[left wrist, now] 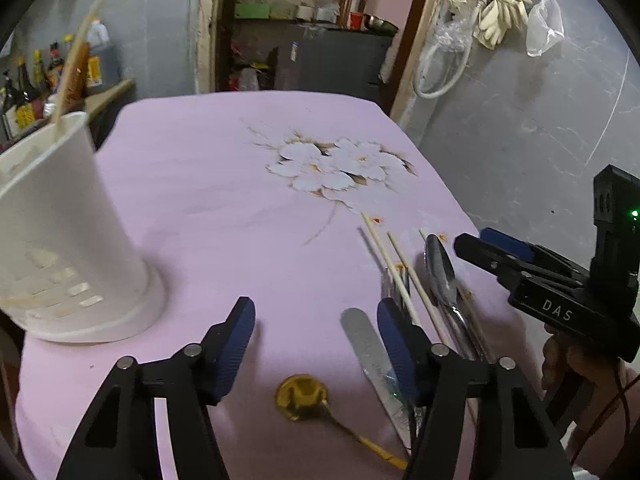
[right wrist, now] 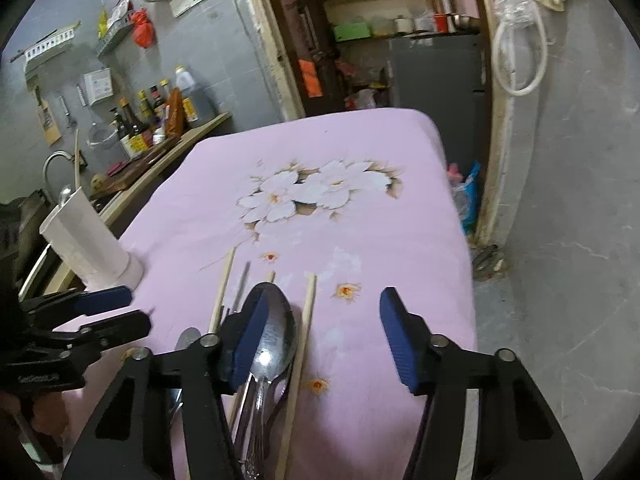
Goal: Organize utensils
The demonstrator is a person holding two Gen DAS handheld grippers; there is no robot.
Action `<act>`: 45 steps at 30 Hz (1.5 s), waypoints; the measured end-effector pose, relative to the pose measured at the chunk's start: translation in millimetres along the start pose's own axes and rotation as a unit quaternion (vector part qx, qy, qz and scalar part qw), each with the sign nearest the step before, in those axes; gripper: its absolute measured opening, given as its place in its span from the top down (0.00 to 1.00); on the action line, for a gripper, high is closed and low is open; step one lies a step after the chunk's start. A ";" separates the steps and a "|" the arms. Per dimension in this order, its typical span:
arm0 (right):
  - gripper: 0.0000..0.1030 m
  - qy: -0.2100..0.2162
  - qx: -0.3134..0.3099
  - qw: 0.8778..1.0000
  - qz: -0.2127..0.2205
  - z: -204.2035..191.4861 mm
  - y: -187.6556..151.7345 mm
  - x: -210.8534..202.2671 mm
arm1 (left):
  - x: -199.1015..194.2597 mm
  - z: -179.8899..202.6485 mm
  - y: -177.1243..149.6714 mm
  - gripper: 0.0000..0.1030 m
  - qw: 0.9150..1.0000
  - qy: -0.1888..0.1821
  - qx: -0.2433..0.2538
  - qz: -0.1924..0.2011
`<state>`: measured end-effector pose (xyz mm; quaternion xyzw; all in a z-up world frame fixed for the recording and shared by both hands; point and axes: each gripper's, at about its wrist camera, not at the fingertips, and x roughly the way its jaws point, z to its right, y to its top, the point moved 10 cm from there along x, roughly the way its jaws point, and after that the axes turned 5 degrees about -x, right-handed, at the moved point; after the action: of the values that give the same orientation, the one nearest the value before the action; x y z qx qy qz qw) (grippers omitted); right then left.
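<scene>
The left gripper (left wrist: 316, 334) stood with its jaws parted and nothing pressed between them, only bare pink cloth showing in the gap, with a gold-coloured spoon (left wrist: 303, 397) lying on the cloth just under and a little behind that gap. Its right-hand pad sat over the edge of the utensil pile, beside a flat silver handle (left wrist: 370, 350). The right gripper (right wrist: 326, 334) was likewise released, its jaws apart and empty; a large steel spoon (right wrist: 276, 332) lay bowl-up just inside its left pad, with one wooden chopstick (right wrist: 304, 332) alongside the spoon, while the rest of the gap showed plain cloth. Taking the steel spoon as the mark, more chopsticks (right wrist: 222, 292) and a thin dark metal utensil (right wrist: 242, 288) lay to its left, all pointing roughly the same way, away from the cameras. Farther left of the spoon, well apart from the pile, the white slotted utensil holder (left wrist: 68, 232) stood upright near the edge of the table (left wrist: 224, 184), with one chopstick (left wrist: 72, 64) leaning out of its top. Beyond the spoon, toward the middle of the tablecloth, spread a printed cluster of white flowers (right wrist: 304, 194).
</scene>
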<state>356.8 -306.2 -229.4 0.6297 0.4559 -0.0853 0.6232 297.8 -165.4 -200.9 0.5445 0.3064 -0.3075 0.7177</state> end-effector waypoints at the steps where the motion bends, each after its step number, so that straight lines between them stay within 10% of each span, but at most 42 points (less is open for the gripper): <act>1: 0.62 0.007 -0.005 1.000 -0.002 -2.7 0.0 1.8 | 3.5 0.7 1.4 0.45 1.000 -0.005 -0.002 -0.004; 20: 0.95 0.106 -0.046 0.992 -0.048 -33.5 -9.0 23.4 | 42.9 15.2 30.7 0.58 0.995 -0.079 -0.051 -0.027; 36: 0.98 0.075 -0.039 0.996 -0.040 -15.0 -6.7 -0.8 | 60.4 29.9 29.1 0.66 0.992 -0.099 -0.046 -0.057; 45: 0.98 0.109 0.009 0.993 -0.044 -10.0 -9.9 4.5 | 66.9 40.3 27.0 0.92 0.989 -0.119 -0.047 -0.077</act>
<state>348.0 -297.3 -237.3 0.6201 0.5475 -0.0479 0.5599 364.7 -205.8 -227.9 0.4447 0.2738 -0.4095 0.7481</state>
